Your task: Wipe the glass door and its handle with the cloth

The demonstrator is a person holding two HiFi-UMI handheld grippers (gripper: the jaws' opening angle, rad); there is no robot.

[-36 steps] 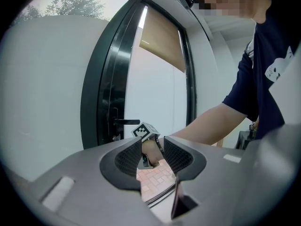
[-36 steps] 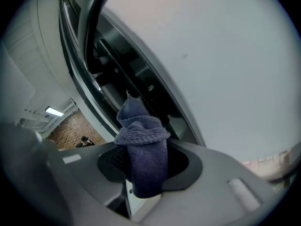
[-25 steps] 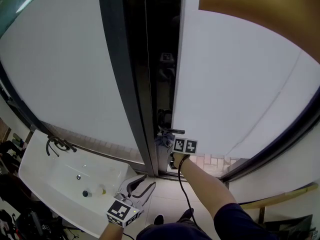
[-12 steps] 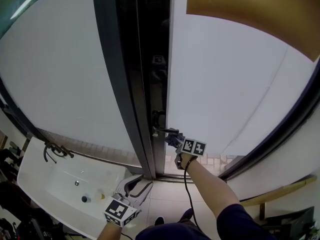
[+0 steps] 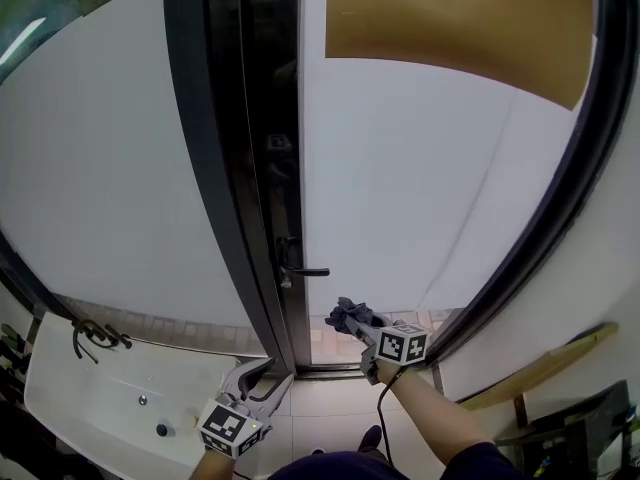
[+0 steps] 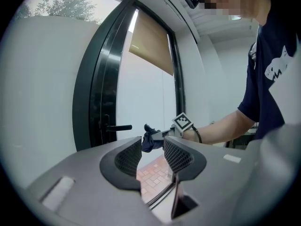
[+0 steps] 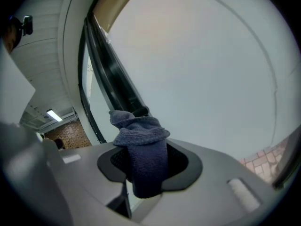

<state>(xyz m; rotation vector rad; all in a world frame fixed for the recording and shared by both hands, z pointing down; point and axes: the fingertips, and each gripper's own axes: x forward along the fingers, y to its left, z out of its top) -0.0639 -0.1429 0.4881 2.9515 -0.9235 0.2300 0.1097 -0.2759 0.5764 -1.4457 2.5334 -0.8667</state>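
The glass door is a pale frosted pane in a dark frame, with a black lever handle at its left edge. My right gripper is shut on a bunched dark blue cloth, held just below and to the right of the handle and apart from it. In the right gripper view the cloth sticks up between the jaws in front of the pane. My left gripper hangs low and open with nothing in it; its view shows the handle and the cloth.
A white basin with a dark tap stands at the lower left. A brown roller blind covers the top of the pane. A wooden board leans at the lower right. Tiled floor lies below the door.
My right gripper with the cloth has come off the handle, moving down and to the right. The head view has tilted up. The left gripper has stayed low and open.
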